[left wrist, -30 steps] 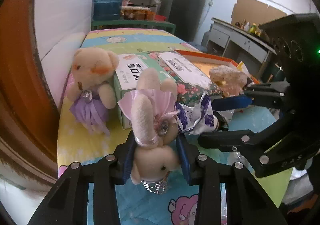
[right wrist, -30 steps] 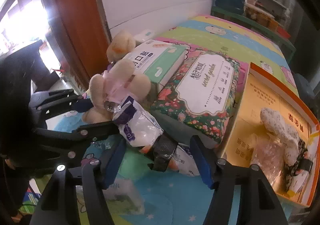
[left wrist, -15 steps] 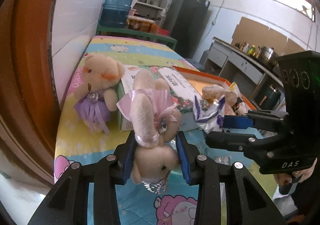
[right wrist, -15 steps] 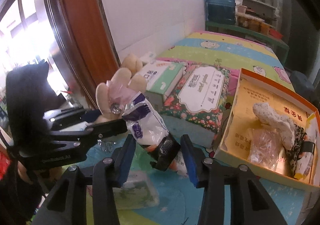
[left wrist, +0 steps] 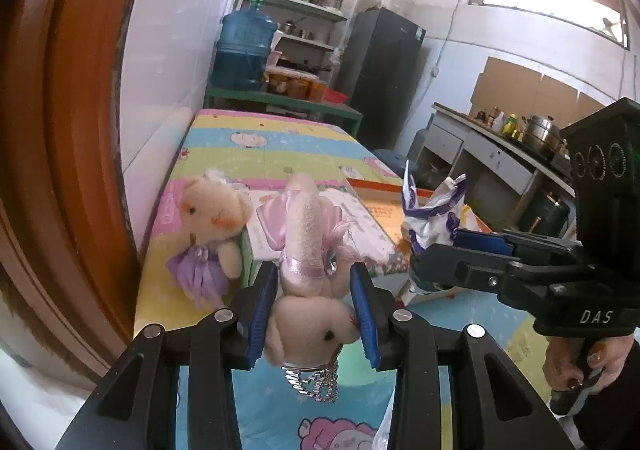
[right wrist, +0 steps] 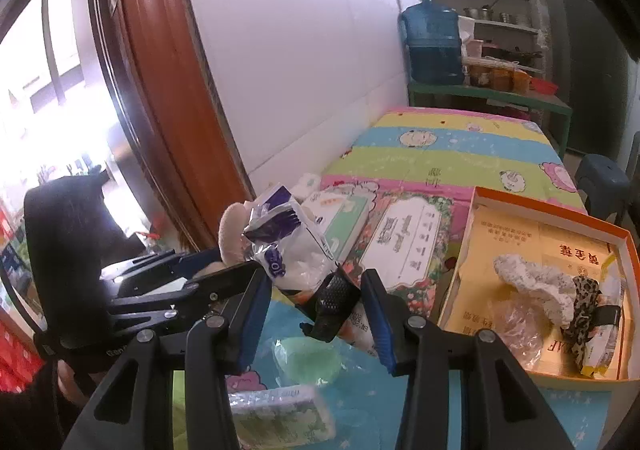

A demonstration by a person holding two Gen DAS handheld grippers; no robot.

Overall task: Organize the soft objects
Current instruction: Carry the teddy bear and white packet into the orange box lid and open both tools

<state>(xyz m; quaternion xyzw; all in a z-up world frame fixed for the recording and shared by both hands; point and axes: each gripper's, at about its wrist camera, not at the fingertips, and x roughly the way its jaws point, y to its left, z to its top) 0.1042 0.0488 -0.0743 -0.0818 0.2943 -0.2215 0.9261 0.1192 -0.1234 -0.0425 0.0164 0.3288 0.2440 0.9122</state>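
My left gripper (left wrist: 314,306) is shut on a cream plush bear with a pink bow (left wrist: 308,250), held upside down above the table; it also shows in the right wrist view (right wrist: 232,234). My right gripper (right wrist: 318,306) is shut on a white and purple plastic bag (right wrist: 288,254) with a black mesh end, lifted off the table; the bag (left wrist: 430,210) shows in the left wrist view. A second bear in a purple dress (left wrist: 208,226) leans against a green tissue pack (right wrist: 340,210).
A floral tissue pack (right wrist: 404,242) lies beside the green one. An orange box (right wrist: 552,218) at the right holds a grey lump and several wrapped items. Small clear packets (right wrist: 308,358) lie on the cartoon tablecloth (right wrist: 440,146). A wooden frame (left wrist: 80,130) and white wall stand left.
Both grippers have risen from the table with their loads. The bag and the pink-bow bear now hang higher above the tissue packs, and the view looks further down the room.
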